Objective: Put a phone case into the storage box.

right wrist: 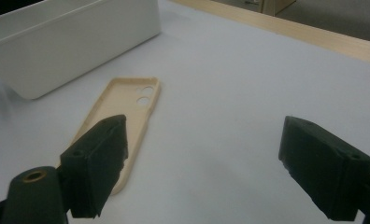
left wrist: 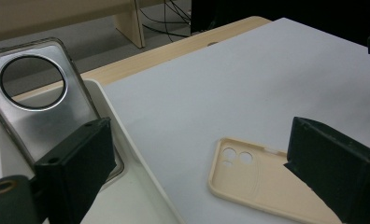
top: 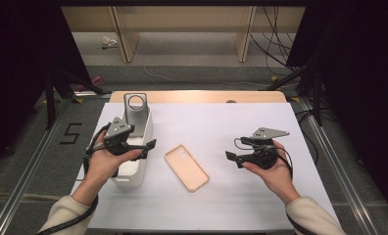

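- Right now, left gripper (top: 152, 145) hovers over the white rectangular plastic bin (top: 133, 171) near the counter's left edge; jaws wide apart, nothing between them.
- Right gripper (top: 230, 157) sits toward the counter's right side, jaws also spread wide, holding nothing.
- Beige soft-looking phone case (top: 186, 167) lies flat, open side up, on the white counter (top: 241, 127) btwn the two grippers, just beside the bin, camera cutouts toward the far edge.
- Clear/silvery phone case w/ a big round camera hole (top: 135, 112) stands upright in the bin's far end, leaning on the wall.
- Risks, as I judge them:
  - Beige case lies flat w/ a low rim, so jaws coming down steep prob scrape the counter or skid the case away instead of pinching a side wall.
  - Thin flexible wall could buckle or slip out if the bite is shallow; case may then drop short of the bin.
  - Left gripper is close to the bin rim; a careless swing toward the case could knock the bin or tip the standing clear case over.
  - Both grippers aim at the same case; reaching together risks jaws colliding over it.
  - Dropping the beige case in at the far end could hit the upright case and topple it.
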Action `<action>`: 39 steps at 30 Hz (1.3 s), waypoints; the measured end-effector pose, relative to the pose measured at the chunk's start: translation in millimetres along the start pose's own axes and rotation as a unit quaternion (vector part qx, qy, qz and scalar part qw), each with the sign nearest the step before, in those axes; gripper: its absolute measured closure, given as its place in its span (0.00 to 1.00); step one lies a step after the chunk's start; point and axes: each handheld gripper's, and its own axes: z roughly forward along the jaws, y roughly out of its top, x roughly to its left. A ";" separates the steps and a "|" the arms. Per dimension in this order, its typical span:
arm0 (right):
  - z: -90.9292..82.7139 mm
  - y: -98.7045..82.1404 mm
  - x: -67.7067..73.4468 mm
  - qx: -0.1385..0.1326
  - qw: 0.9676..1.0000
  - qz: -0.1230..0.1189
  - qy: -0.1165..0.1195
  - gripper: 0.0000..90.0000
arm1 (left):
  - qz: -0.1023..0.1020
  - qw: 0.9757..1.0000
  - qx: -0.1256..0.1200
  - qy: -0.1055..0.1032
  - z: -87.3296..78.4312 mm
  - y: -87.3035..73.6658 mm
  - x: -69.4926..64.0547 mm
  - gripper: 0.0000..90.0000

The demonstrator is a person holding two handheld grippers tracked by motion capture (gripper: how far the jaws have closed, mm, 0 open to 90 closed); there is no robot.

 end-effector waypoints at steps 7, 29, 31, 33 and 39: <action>3.4 0.7 2.7 -0.001 1.000 -0.002 0.005 0.18 | 0.006 1.000 -0.007 -0.007 -3.2 -8.1 -4.9 0.09; 4.2 -0.3 1.3 -0.001 1.000 0.001 0.006 0.18 | 0.013 1.000 0.001 -0.023 -1.9 -10.5 -9.8 0.09; 4.0 -0.4 1.1 0.000 1.000 0.002 0.007 0.18 | 0.014 1.000 0.003 -0.024 -1.4 -11.0 -10.3 0.09; 4.0 -0.4 0.9 0.000 1.000 0.002 0.006 0.18 | 0.015 1.000 0.004 -0.024 -1.0 -11.1 -10.5 0.09; 5.3 -0.1 0.2 0.000 1.000 0.003 0.006 0.18 | 0.018 0.999 0.001 -0.030 0.6 -10.2 -13.3 0.09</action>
